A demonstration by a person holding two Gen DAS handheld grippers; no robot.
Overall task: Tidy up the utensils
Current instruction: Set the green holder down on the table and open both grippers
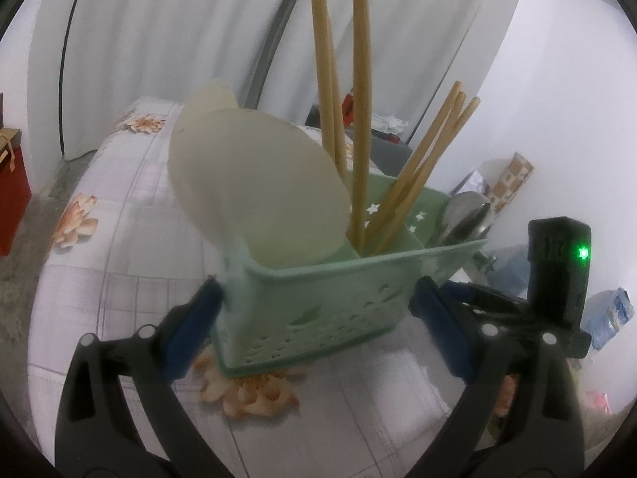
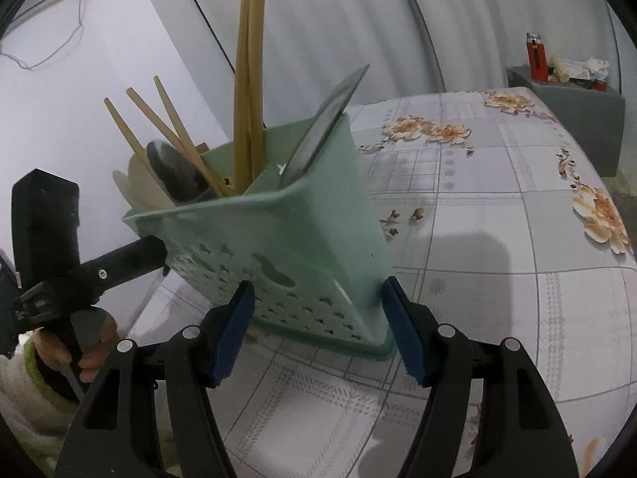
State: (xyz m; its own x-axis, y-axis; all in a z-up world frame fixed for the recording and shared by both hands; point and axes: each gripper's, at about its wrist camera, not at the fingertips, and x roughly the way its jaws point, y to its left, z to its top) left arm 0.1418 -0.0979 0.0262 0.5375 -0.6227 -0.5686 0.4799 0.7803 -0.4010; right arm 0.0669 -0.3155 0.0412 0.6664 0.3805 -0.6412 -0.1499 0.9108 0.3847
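Observation:
A green plastic utensil basket [image 1: 318, 298] stands on the flowered tablecloth [image 1: 119, 239], tilted in the right wrist view [image 2: 278, 247]. It holds wooden chopsticks [image 1: 360, 111], a big white rice paddle [image 1: 258, 191] and a metal spoon [image 1: 466, 215]. The right wrist view also shows a dark flat blade [image 2: 326, 123], the chopsticks [image 2: 249, 79] and the spoon [image 2: 175, 171]. My left gripper [image 1: 316, 302] spans the basket's two sides, blue pads against its walls. My right gripper [image 2: 318, 318] straddles a lower corner of the basket, pads close to its walls.
A grey side cabinet [image 2: 569, 91] with a red bottle [image 2: 535, 55] stands beyond the table's far edge. A red box [image 1: 12, 183] sits at far left. Bags and boxes [image 1: 609, 310] lie by the wall on the right. White curtains hang behind.

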